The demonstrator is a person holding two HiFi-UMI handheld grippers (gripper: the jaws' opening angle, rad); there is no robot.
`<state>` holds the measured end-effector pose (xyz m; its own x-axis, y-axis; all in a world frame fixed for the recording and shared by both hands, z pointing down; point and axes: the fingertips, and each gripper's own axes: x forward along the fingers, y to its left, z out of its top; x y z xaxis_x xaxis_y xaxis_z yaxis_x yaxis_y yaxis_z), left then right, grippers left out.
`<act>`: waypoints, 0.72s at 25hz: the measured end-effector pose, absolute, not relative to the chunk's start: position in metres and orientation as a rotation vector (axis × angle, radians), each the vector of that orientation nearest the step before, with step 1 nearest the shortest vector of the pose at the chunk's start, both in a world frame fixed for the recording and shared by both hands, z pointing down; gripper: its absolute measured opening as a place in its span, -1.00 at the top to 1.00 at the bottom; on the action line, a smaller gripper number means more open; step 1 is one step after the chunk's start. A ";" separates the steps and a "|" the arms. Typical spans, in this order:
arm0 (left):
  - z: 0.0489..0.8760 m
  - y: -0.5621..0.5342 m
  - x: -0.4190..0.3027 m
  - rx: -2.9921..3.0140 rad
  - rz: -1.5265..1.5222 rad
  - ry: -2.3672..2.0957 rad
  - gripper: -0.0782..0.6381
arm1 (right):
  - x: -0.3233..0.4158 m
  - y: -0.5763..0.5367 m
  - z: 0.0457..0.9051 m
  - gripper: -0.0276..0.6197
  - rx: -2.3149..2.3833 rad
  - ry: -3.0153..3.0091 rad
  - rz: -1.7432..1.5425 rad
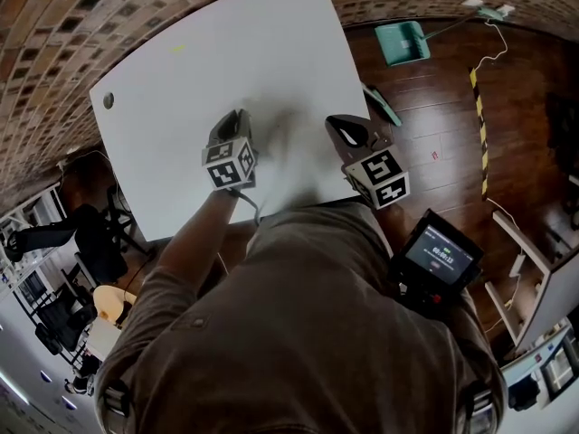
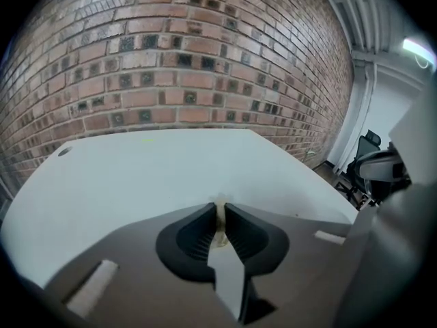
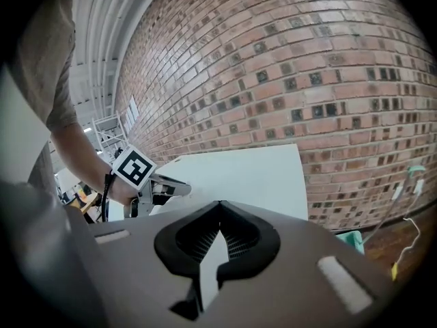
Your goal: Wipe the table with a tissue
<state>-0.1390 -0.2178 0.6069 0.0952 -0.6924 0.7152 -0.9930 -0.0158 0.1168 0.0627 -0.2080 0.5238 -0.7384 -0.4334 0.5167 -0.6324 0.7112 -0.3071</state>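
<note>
Pinching one tissue (image 2: 219, 223), left gripper (image 2: 220, 204) over one table (image 2: 164, 173).

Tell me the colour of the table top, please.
The table is plain white. The head view shows it best.

We look steeply down from the head camera, high above the white tabletop (image 1: 253, 70), with the brick wall (image 1: 54, 52) curving round its far side and the wooden floor (image 1: 434, 107) at right. Our left gripper view sits low and close over the tabletop, facing along its fingers (image 2: 198, 234) straight at that wall. Our right gripper view looks from the tabletop's near right edge, slanting along the same wall. It catches the left gripper (image 3: 181, 186), which the head view also shows.
</note>
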 end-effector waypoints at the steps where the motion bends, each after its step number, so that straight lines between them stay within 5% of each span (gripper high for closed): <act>1: 0.607 -0.217 -0.138 1.770 0.637 -1.653 0.67 | 0.063 -0.208 0.524 0.88 0.824 -2.510 0.670; 18: 0.607 -0.199 -0.081 1.876 0.676 -1.507 0.67 | 0.082 -0.197 0.520 0.88 0.877 -2.518 0.660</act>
<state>-0.0806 -0.1991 0.6072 0.2134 -0.6531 0.7266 -0.9770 -0.1462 0.1555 0.0823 -0.1974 0.5198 -0.7270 -0.4704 0.5003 -0.6552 0.6931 -0.3005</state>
